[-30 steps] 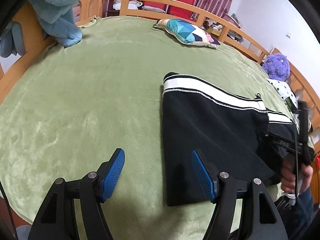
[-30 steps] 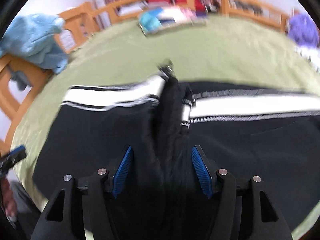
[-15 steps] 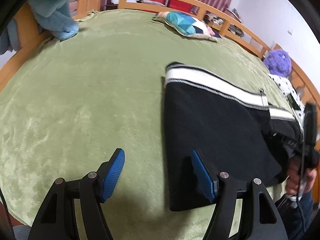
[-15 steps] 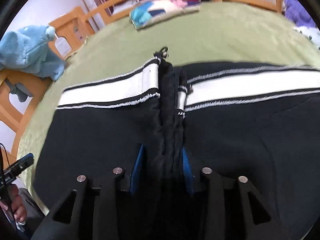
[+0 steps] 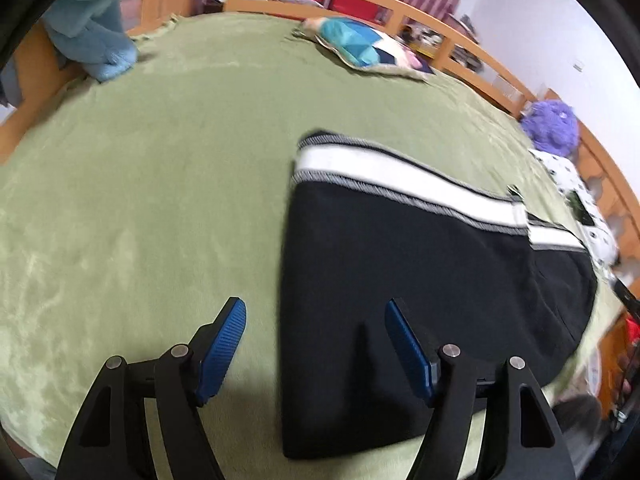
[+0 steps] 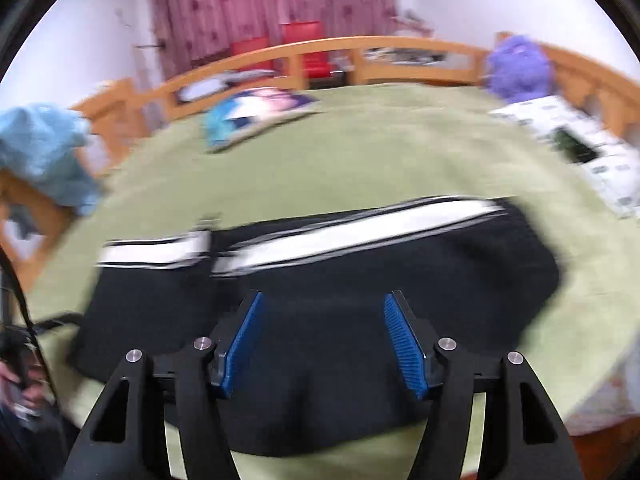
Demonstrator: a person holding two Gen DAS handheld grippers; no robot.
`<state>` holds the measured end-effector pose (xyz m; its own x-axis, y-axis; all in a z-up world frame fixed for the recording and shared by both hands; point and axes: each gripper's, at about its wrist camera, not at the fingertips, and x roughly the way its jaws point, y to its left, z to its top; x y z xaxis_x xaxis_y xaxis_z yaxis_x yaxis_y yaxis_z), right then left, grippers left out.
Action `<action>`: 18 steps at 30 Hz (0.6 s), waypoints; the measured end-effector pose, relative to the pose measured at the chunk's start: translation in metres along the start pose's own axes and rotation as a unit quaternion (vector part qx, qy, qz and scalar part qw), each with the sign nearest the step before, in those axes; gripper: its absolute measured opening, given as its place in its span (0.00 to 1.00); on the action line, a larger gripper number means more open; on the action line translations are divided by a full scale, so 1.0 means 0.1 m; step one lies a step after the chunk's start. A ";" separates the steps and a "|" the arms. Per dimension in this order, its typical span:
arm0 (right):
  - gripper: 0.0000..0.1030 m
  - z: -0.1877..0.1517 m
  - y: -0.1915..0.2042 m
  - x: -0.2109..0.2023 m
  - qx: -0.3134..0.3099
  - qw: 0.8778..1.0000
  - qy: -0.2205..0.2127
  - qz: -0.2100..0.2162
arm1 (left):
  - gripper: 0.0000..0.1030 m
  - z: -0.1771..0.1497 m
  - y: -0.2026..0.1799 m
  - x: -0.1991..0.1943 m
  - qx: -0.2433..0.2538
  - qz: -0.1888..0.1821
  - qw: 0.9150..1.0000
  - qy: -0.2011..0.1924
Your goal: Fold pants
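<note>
pants [image 5: 420, 272] flat on green blanket [image 5: 160, 200]; pillow [image 5: 360, 48] beyond; left gripper [image 5: 316, 320] released, right gripper [image 6: 324, 320] opening, empty.

the room is evenly lit, soft light from above. both fisheye views bend at the dark edges. the right view is strongly blurred by motion, the left only slightly.
</note>
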<state>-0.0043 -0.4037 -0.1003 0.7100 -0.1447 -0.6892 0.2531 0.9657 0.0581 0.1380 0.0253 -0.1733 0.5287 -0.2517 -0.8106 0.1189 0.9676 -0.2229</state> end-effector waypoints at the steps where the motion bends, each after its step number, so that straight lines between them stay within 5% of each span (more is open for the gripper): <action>1: 0.60 0.01 -0.18 -0.04 0.005 0.999 -0.007 -0.036 | 0.67 0.03 -0.03 0.01 0.001 0.011 1.000 -0.005; 8: 0.60 -0.11 -1.31 0.04 0.106 0.991 0.044 -0.062 | 0.68 0.18 -0.11 0.11 0.003 0.022 1.000 -0.001; 13: 0.60 -0.32 -1.71 0.58 0.169 0.980 0.097 -0.027 | 0.68 0.20 -0.08 0.26 -0.008 0.022 1.000 0.004; 18: 0.60 -0.40 -1.87 1.01 0.203 0.974 0.100 0.020 | 0.68 0.23 -0.06 0.54 -0.001 0.027 0.999 0.037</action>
<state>-0.0063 -0.5898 -0.2098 0.5927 -0.0253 -0.8050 0.4958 0.7992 0.3399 0.1853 0.0063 -0.2026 0.4712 -0.2002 -0.8590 0.0893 0.9797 -0.1793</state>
